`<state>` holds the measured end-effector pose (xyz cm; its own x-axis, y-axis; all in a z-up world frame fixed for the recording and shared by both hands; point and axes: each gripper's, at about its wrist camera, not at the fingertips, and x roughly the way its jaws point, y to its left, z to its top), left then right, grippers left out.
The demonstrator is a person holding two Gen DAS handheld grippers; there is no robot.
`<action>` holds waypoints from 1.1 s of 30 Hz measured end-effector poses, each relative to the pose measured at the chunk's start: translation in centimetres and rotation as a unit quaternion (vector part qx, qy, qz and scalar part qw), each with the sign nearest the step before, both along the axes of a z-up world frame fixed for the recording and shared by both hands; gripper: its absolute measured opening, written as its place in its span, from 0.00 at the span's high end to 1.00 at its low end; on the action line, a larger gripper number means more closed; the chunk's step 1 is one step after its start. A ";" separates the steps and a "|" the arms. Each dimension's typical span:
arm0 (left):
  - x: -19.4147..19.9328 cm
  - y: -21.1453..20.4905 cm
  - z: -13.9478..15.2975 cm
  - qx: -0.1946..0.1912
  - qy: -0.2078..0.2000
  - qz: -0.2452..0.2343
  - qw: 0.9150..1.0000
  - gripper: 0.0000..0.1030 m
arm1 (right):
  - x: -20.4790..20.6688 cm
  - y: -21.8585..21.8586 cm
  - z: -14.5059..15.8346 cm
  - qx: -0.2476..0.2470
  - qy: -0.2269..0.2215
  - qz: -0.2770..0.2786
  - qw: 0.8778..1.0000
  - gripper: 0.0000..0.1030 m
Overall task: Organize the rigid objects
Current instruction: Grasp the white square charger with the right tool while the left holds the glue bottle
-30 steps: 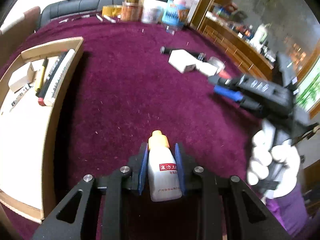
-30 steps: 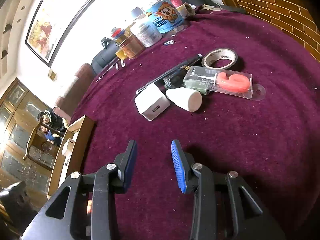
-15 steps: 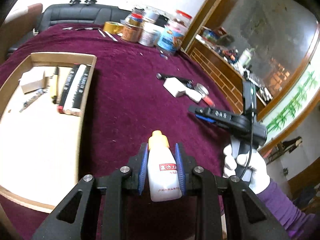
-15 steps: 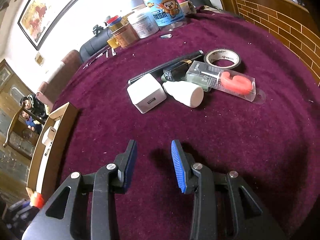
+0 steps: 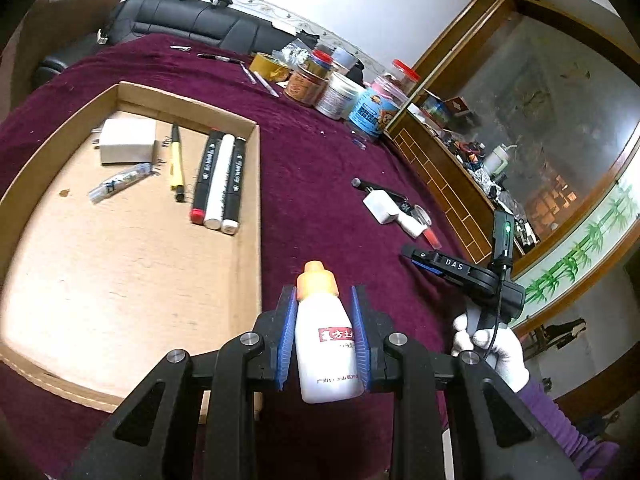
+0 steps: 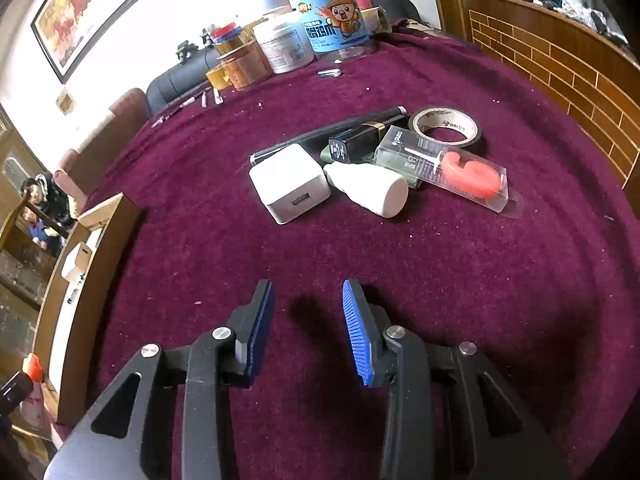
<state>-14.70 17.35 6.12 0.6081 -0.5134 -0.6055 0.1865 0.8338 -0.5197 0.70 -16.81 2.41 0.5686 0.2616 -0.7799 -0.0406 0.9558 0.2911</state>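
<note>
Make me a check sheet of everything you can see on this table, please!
Surface: purple cloth table, dotted with white specks.
Job's things: cardboard tray holds a white plug, a yellow pen, three markers and a small clear tube. Still on the cloth: white charger, white bottle, clear box with a red hook, tape roll, black tubes.
Clutter: jars and tubs at the far edge.
Grippers: left gripper is shut on an orange-capped bottle; right gripper is open with nothing between its jaws.
Cables: black cable on the right gripper's handle.
Surroundings: black sofa, framed picture, wood cabinet.
</note>
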 end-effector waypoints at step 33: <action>0.6 1.2 -0.7 0.008 0.012 0.019 1.000 0.78 | 10.2 6.1 1.7 -0.124 0.049 0.068 0.989 0.46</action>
<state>-14.12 18.54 5.44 0.6130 -0.4802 -0.6274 0.1421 0.8482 -0.5103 10.88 -10.74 4.11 0.4590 0.1244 -0.8797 -0.1577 0.9858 0.0571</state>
